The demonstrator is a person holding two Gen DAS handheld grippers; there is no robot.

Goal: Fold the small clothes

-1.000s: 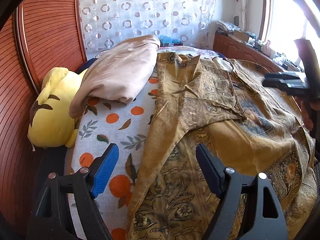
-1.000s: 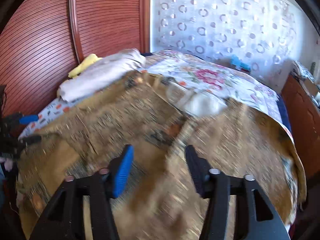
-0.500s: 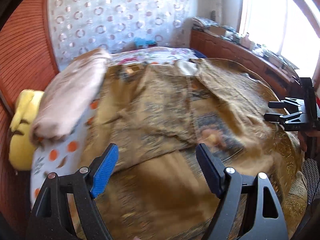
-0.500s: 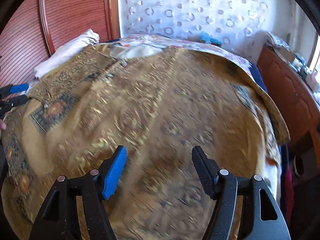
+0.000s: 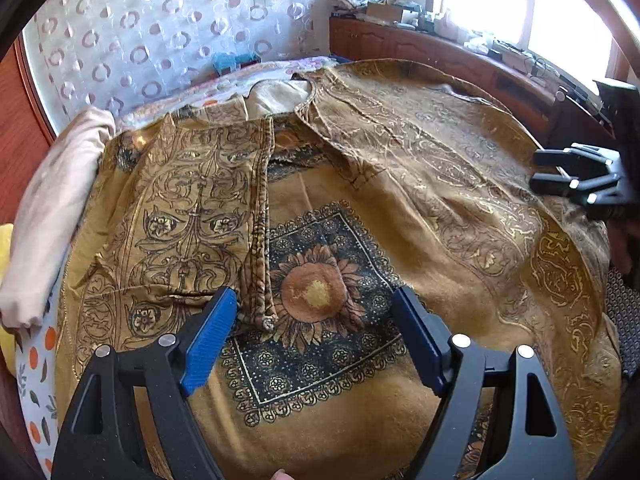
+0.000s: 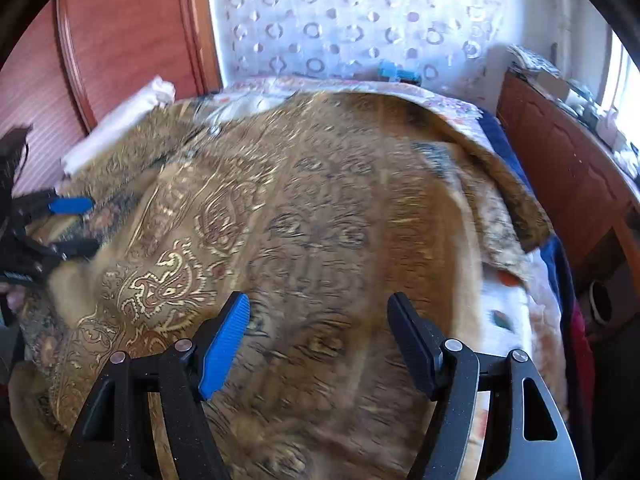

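Note:
A mustard-gold patterned garment [image 5: 400,208] lies spread over the bed, its left sleeve folded in over the body and a sunflower square [image 5: 316,292] at the middle. My left gripper [image 5: 314,312] is open and empty, hovering above the sunflower square. It also shows at the left edge of the right wrist view [image 6: 76,224]. My right gripper [image 6: 318,312] is open and empty above the garment's [image 6: 320,216] right side. It also shows at the right edge of the left wrist view [image 5: 540,168]. The right wrist view is blurred.
A beige folded blanket [image 5: 52,208] and a yellow plush toy [image 5: 5,236] lie along the left of the bed. A wooden sideboard [image 5: 440,52] with clutter runs along the right under the window. A dotted curtain [image 5: 160,32] hangs behind the bed.
Both grippers have swung to the right across the bed. The left one now sits over the garment's middle instead of its left edge. Both stay open.

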